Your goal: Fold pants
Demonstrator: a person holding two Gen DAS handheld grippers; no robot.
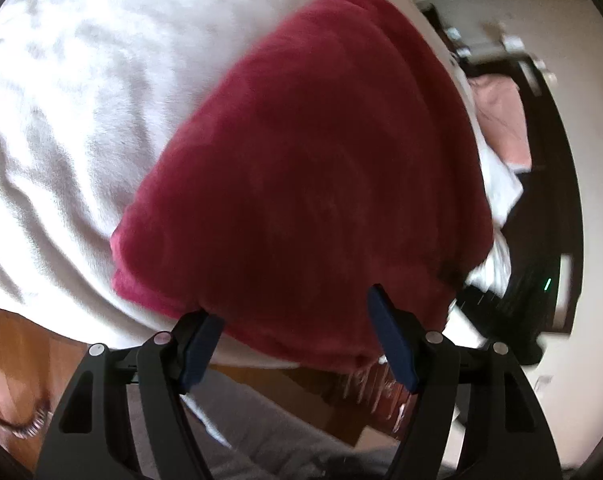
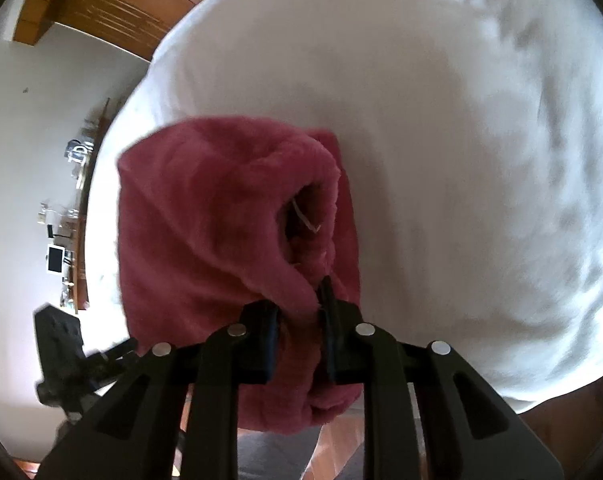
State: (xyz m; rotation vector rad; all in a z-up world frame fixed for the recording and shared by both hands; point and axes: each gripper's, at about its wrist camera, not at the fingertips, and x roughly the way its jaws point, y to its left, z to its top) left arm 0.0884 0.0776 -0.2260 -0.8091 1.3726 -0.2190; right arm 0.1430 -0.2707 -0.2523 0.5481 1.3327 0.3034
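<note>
The red fleece pants (image 1: 313,168) lie folded into a thick pad on the white bed sheet (image 1: 73,112). My left gripper (image 1: 297,336) is open, its fingers apart at the pad's near edge, with nothing held. In the right wrist view the pants (image 2: 205,216) hang bunched. My right gripper (image 2: 299,316) is shut on a fold of the pants near the waist opening, where a white drawstring (image 2: 307,220) shows.
The white bed (image 2: 461,140) fills most of both views. Wooden floor (image 1: 17,360) lies at the near edge. A dark desk with pink and white cloth (image 1: 501,120) stands at the right. A black device (image 2: 61,352) sits low at the left.
</note>
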